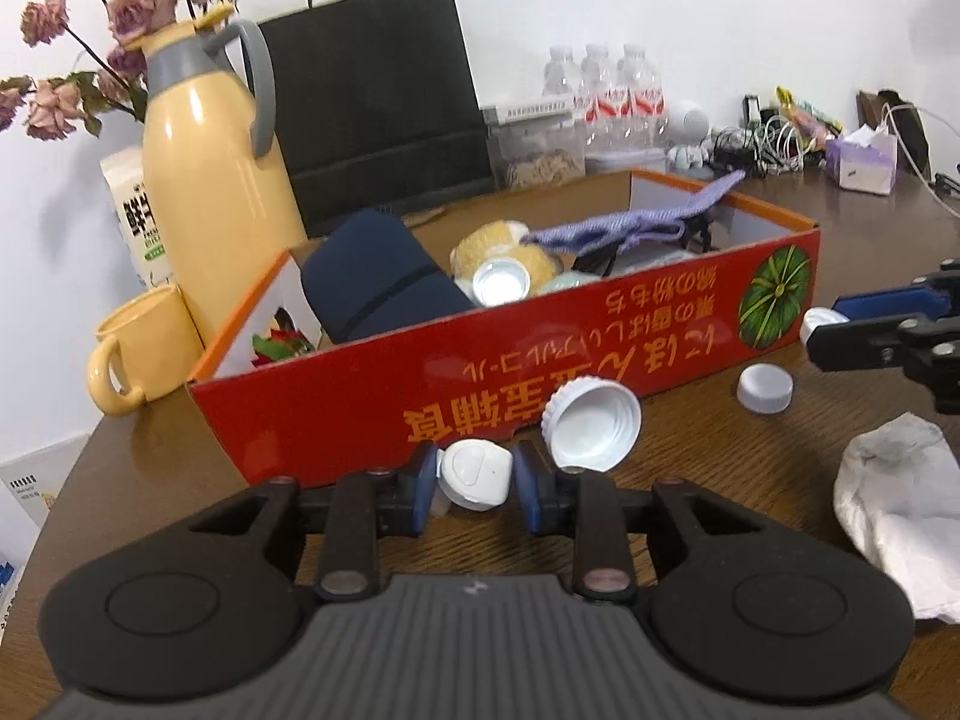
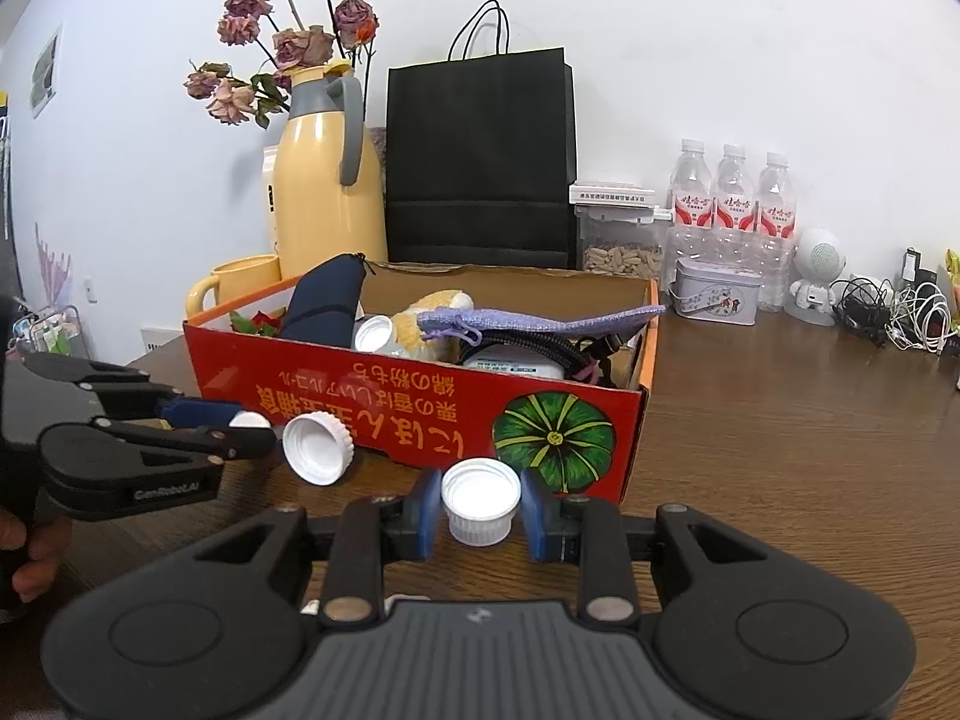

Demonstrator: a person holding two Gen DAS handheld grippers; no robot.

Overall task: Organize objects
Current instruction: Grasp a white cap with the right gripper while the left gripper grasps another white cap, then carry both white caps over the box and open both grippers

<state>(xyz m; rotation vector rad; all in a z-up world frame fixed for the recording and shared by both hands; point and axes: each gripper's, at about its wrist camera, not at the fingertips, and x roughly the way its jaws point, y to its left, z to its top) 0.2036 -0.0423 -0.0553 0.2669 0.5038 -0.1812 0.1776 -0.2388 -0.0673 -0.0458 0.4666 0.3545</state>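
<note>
A red cardboard box (image 1: 360, 384) (image 2: 384, 396) holds a navy pouch (image 1: 384, 276), a plush toy (image 1: 510, 252), a purple bag (image 1: 630, 222) and a white cap (image 1: 501, 282). My left gripper (image 1: 474, 477) (image 2: 249, 420) is shut on a small white flip lid (image 1: 474, 474) in front of the box. A large white cap (image 1: 591, 426) (image 2: 318, 447) leans on the box beside it. My right gripper (image 2: 480, 507) (image 1: 822, 324) stands around a white cap (image 2: 480, 501) with small gaps at both pads. Another white cap (image 1: 765, 389) lies on the table.
A yellow thermos (image 1: 210, 180), yellow mug (image 1: 144, 354), dried roses and a black paper bag (image 1: 372, 114) stand behind the box. Water bottles (image 2: 732, 204), a tin (image 2: 717, 300), cables and a tissue box (image 1: 861, 162) sit at the back right. A white cloth (image 1: 900, 510) lies right.
</note>
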